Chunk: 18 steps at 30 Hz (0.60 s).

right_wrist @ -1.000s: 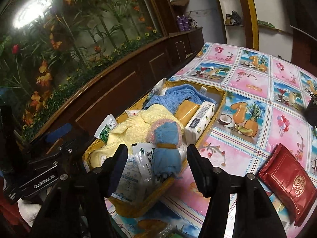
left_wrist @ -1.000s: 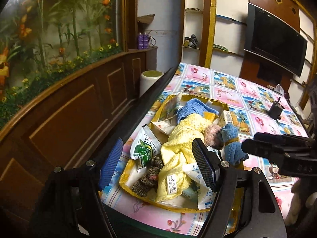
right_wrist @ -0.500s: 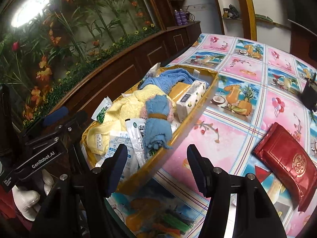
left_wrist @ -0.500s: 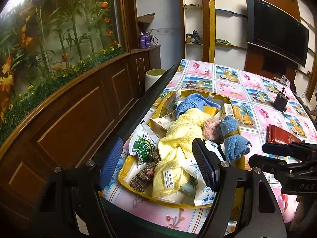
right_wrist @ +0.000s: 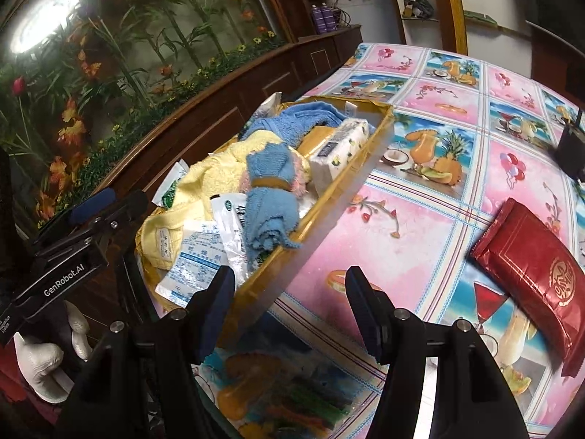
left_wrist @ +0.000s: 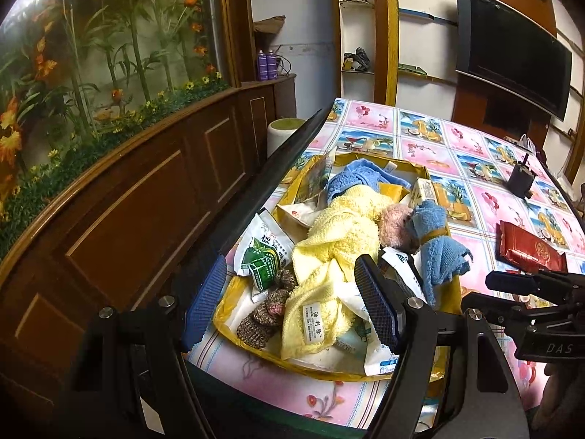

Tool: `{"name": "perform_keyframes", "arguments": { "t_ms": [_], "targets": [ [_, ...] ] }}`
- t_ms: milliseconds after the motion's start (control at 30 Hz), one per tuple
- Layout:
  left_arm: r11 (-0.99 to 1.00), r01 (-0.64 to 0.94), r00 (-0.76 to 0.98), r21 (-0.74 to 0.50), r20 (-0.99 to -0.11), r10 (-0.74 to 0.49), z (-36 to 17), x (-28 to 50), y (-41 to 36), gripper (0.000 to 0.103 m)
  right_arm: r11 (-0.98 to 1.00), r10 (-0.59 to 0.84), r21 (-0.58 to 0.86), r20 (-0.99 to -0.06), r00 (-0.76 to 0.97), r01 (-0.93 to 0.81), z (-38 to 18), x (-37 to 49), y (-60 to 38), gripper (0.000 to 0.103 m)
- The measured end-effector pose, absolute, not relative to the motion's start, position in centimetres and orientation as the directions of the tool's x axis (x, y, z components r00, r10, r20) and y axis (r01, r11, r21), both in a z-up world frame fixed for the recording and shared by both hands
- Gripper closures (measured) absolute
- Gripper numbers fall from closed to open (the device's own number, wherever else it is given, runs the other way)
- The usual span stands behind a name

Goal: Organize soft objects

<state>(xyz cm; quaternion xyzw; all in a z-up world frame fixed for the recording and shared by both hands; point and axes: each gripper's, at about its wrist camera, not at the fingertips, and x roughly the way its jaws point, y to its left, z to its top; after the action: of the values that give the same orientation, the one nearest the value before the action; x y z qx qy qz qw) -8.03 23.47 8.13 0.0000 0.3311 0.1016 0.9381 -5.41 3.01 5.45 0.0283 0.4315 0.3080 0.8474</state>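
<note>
A gold tray (left_wrist: 365, 375) on the flowered tablecloth is piled with soft things: a yellow towel (left_wrist: 340, 234), a blue towel (left_wrist: 362, 175) at the back, a blue cloth tied with a brown band (left_wrist: 435, 241), a pink plush piece (left_wrist: 395, 226) and a brown knitted item (left_wrist: 267, 311). My left gripper (left_wrist: 290, 303) hovers open over the tray's near end, the yellow towel beyond its fingers. My right gripper (right_wrist: 290, 300) is open and low at the tray's near right corner, astride the tray wall (right_wrist: 329, 212). The banded blue cloth (right_wrist: 270, 205) lies just ahead of it, untouched.
Paper and foil packets (left_wrist: 263, 256) and a tissue pack (right_wrist: 340, 153) share the tray. A red pouch (right_wrist: 530, 267) lies on the cloth to the right, a small black object (left_wrist: 521, 181) farther back. Wooden panelling (left_wrist: 128, 219) runs along the table's left edge.
My right gripper has sunk and shifted right, from framing the banded blue cloth to framing the tray's right wall and the tablecloth. The left gripper has hardly moved. Both stay open.
</note>
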Motion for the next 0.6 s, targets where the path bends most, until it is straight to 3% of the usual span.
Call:
{"name": "perform_keyframes", "arguments": {
  "t_ms": [600],
  "targets": [
    [0.978,-0.19,0.749,0.081,-0.633,0.198,7.5,-7.7,23.3,0.03,0.827,0.536,0.358,-0.734,0.417,-0.434,3.6,-5.3,1.1,0.04]
  ]
}}
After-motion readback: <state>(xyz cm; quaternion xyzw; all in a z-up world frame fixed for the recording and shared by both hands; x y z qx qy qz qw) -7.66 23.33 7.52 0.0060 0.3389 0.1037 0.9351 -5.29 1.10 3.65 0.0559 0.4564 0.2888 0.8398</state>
